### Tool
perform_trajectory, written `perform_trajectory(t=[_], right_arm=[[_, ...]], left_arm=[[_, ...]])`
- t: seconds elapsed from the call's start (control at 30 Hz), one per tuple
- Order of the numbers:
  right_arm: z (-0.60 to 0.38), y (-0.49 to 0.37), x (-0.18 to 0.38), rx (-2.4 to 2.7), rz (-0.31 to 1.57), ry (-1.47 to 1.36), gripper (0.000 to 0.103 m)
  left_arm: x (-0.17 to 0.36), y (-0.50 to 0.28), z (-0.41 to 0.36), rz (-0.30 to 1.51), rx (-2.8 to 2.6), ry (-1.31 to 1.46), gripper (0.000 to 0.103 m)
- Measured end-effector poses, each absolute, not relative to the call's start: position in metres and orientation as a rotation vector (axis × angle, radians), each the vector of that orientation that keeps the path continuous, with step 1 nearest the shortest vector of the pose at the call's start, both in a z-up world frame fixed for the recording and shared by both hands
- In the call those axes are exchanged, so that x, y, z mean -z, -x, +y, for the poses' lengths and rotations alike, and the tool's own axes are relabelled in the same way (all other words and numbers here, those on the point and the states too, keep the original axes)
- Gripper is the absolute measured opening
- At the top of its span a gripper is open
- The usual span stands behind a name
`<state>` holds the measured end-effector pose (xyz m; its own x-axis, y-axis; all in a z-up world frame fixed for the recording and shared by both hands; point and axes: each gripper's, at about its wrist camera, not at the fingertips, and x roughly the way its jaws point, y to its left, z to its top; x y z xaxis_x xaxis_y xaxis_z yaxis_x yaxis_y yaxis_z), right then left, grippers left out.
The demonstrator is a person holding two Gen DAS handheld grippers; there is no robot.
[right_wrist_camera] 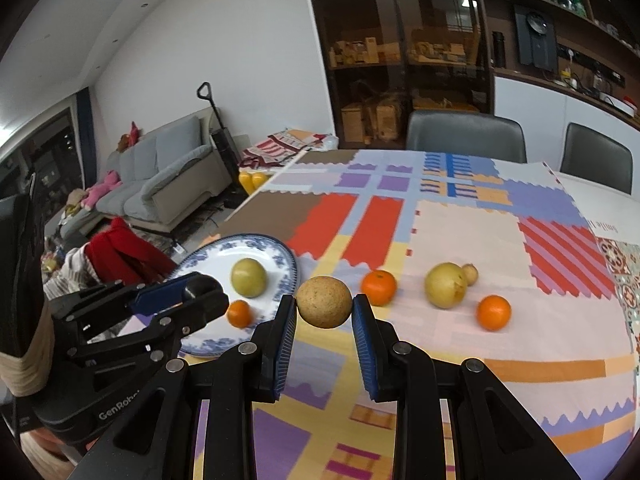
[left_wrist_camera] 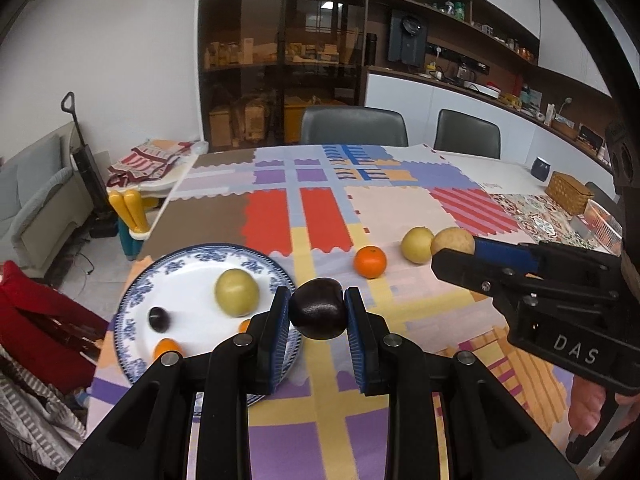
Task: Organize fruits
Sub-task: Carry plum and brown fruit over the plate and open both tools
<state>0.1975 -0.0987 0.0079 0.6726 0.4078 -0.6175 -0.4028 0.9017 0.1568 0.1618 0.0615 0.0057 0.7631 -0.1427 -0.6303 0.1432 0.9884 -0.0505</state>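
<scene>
The left gripper (left_wrist_camera: 317, 314) is clamping a dark plum (left_wrist_camera: 317, 307) between its blue pads, holding it at frame centre just right of the blue-patterned plate (left_wrist_camera: 132, 300). On that plate, in the lower left, a green fruit (left_wrist_camera: 237, 292), a small dark fruit (left_wrist_camera: 159, 318) and a small orange fruit (left_wrist_camera: 167, 346) are sitting. The right gripper (right_wrist_camera: 325, 308) is squeezing a tan speckled round fruit (right_wrist_camera: 324, 301) at centre frame. Further right on the patchwork tablecloth (right_wrist_camera: 460, 232), 2 oranges are lying, 1 (right_wrist_camera: 379, 287) just right of the held fruit and another (right_wrist_camera: 493, 312) toward the right edge, with a yellow pear (right_wrist_camera: 446, 285) sitting between them.
</scene>
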Motion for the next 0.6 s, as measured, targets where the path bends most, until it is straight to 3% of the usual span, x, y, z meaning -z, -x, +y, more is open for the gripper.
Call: perform_trajectory(t=[0.6], right_arm=[[-0.029, -0.201, -0.002, -0.584, 0.722, 0.048, 0.030]], left_arm=[[-0.004, -0.148, 0.124, 0.674, 0.042, 0.019, 0.027]])
